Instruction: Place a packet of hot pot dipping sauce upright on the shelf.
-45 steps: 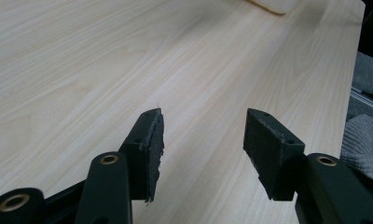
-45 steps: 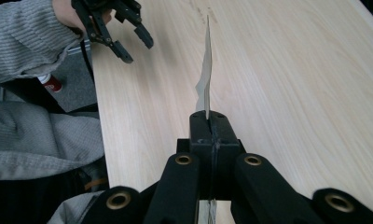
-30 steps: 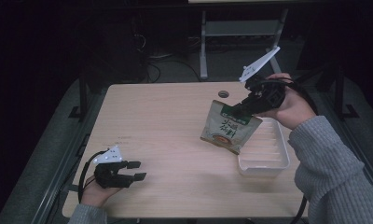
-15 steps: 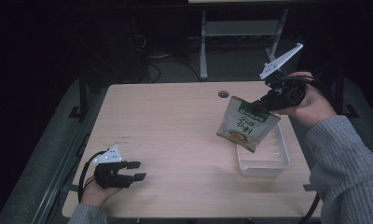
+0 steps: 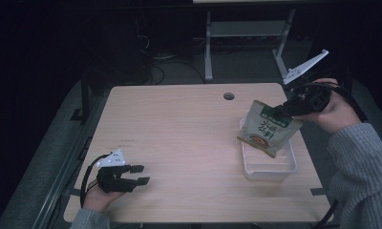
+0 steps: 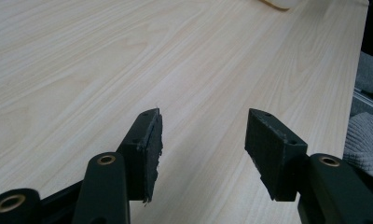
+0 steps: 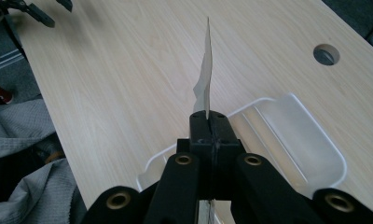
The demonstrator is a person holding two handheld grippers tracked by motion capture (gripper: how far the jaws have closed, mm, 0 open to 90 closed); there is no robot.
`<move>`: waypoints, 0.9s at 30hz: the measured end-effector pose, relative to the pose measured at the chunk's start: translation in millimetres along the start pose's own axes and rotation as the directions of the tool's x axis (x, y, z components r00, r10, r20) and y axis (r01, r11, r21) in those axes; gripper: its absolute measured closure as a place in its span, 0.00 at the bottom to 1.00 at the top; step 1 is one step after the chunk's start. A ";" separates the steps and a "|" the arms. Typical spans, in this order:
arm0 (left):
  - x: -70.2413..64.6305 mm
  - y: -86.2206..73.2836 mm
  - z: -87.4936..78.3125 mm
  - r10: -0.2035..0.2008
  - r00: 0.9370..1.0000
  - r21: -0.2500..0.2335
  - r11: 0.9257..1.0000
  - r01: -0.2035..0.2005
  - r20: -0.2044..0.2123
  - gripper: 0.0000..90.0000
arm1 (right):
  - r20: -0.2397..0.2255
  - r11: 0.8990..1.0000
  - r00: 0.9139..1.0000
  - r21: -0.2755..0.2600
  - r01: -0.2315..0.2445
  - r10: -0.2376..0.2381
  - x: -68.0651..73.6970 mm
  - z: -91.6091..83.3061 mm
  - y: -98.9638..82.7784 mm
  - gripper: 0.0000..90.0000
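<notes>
Clear plastic tray [image 5: 270, 167] waits at four o'clock; right gripper [image 5: 282, 110] pinches the pouch [image 5: 268, 129] above it, unreleased. Left gripper [image 5: 139, 174] gapes, idle.

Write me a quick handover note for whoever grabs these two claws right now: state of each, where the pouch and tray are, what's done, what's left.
Right claw: shut on the top edge of the food pouch, holding it hanging in the air over the far end of the clear plastic tray.
Left claw: open, nothing between its jaws, resting low at the near left corner of the table.
Tray: at the table's right side, nothing in it.
Done: pouch picked up and brought above the tray.
Left: probably lower the pouch into the tray, open the right claw, and pull away.
</notes>
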State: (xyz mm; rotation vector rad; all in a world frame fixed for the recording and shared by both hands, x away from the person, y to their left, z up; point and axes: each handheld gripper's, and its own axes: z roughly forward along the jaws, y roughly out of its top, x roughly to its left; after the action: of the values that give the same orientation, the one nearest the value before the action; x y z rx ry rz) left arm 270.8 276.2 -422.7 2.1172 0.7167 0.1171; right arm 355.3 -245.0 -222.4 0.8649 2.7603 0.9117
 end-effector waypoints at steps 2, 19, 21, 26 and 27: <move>0.0 0.0 0.0 0.001 1.000 0.000 1.000 -0.001 0.000 0.50 | 0.002 1.000 1.000 0.001 -0.006 0.006 -1.3 -1.0 -2.0 1.00; 1.0 -0.9 0.3 -0.002 1.000 0.003 1.000 0.002 0.001 0.50 | 0.009 1.000 1.000 0.025 -0.017 0.017 -4.2 -8.7 -25.8 1.00; 0.9 -0.8 0.4 -0.003 1.000 0.002 1.000 0.003 0.001 0.50 | 0.008 0.999 1.000 0.031 -0.015 0.015 -4.0 -9.2 -27.7 1.00; 1.4 -1.2 0.4 -0.005 1.000 0.003 1.000 0.005 0.001 0.50 | -0.002 0.999 1.000 0.040 0.000 0.000 -3.4 -8.9 -29.8 1.00; 1.5 -1.2 0.4 -0.005 1.000 0.004 1.000 0.005 0.002 0.50 | -0.011 0.999 1.000 0.045 0.008 -0.008 -2.7 -8.5 -30.8 1.00</move>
State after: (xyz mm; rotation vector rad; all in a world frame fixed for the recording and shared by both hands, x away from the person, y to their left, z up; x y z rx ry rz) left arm 271.6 277.3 -424.1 2.1190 0.7213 0.1114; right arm 340.3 -271.1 -233.5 0.8578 2.8016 0.8578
